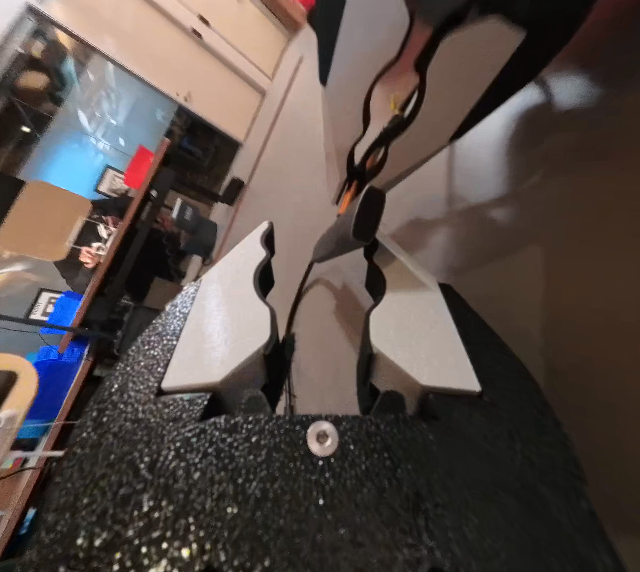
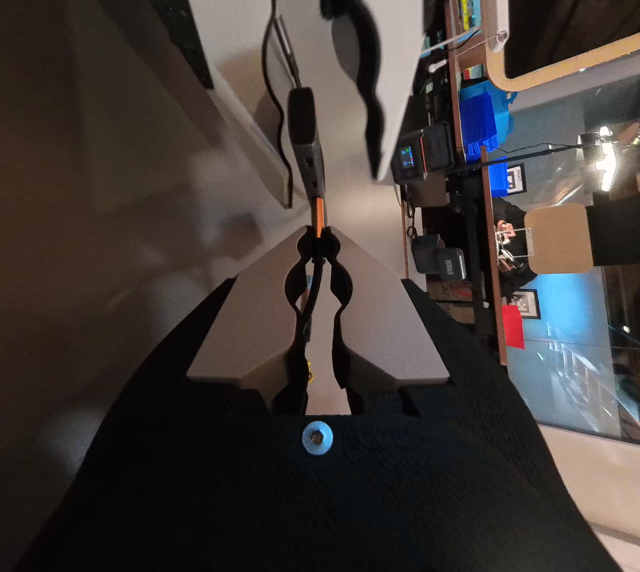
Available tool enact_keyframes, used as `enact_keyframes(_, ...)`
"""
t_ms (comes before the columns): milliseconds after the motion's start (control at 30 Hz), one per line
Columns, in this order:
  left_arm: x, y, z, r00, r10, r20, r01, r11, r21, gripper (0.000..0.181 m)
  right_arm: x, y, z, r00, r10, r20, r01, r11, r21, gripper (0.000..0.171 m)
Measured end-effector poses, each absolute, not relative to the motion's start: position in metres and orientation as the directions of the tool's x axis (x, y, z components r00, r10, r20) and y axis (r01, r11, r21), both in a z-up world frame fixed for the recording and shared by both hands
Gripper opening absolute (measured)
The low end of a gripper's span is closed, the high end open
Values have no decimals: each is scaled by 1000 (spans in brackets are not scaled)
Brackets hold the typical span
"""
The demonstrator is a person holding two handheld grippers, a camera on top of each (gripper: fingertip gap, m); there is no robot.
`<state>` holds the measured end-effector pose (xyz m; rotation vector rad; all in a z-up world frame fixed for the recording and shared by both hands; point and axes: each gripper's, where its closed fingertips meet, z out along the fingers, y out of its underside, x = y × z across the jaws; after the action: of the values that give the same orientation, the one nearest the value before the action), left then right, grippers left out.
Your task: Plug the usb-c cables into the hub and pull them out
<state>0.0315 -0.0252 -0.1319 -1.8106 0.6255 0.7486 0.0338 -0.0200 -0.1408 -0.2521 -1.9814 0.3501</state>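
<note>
The grey hub (image 1: 349,233) lies between my left gripper's (image 1: 320,244) open fingers, close against the right finger, with a gap to the other. Its own dark cable (image 1: 298,292) runs back between the fingers. My right gripper (image 2: 317,231) is shut on the orange USB-C plug (image 2: 318,216), whose tip meets the end of the hub (image 2: 306,140). The plug's black cable (image 2: 311,295) trails back between the right fingers. The right gripper also shows in the left wrist view (image 1: 360,174), shut on the plug (image 1: 346,202). The left gripper (image 2: 332,190) shows open around the hub.
The pale table top (image 1: 294,140) lies under both grippers. Beyond its edge stand a shelf with blue bins (image 2: 479,126), a black device with a small lit screen (image 2: 422,154), a red block (image 1: 138,167), and a person's hands (image 2: 505,233). White cabinets (image 1: 173,19) line the wall.
</note>
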Motion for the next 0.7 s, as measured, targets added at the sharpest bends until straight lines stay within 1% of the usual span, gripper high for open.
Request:
enact_keyframes(33, 30, -26, -138, 665, -99, -741, -720, -350, -599, 36, 35, -22, -141, -424, 322, 847, 13, 937, -350, 6)
enact_keyframes(67, 36, -27, -143, 653, -147, -743, -739, -341, -581, 13, 35, -23, -140, -420, 322, 848, 14, 937, -349, 5)
enact_keyframes(100, 38, -27, -142, 638, -152, -755, -752, -333, -568, 10, 37, -22, -139, -427, 318, 846, 17, 939, -344, 6)
enact_keyframes(167, 40, -29, -141, 594, -178, -784, -788, -324, -524, 9, 39, -23, -138, -439, 327, 837, 20, 935, -354, 6)
enact_keyframes(367, 49, -32, -121, 572, -142, -808, -809, -265, -525, 9, 51, -22, -116, -424, 274, 864, 82, 961, -264, 6)
enact_keyframes(500, 63, -32, -103, 454, -133, -881, -873, -264, -410, 8, 63, -19, -101, -397, 311, 863, 94, 950, -299, 6)
enact_keyframes(533, 67, -32, -98, 452, -135, -882, -876, -252, -410, 8, 67, -19, -95, -385, 305, 871, 88, 952, -294, 6)
enact_keyframes(700, 92, -37, -59, 497, -108, -861, -866, -126, -484, 8, 91, -25, -56, -329, 291, 898, 35, 954, -296, 6)
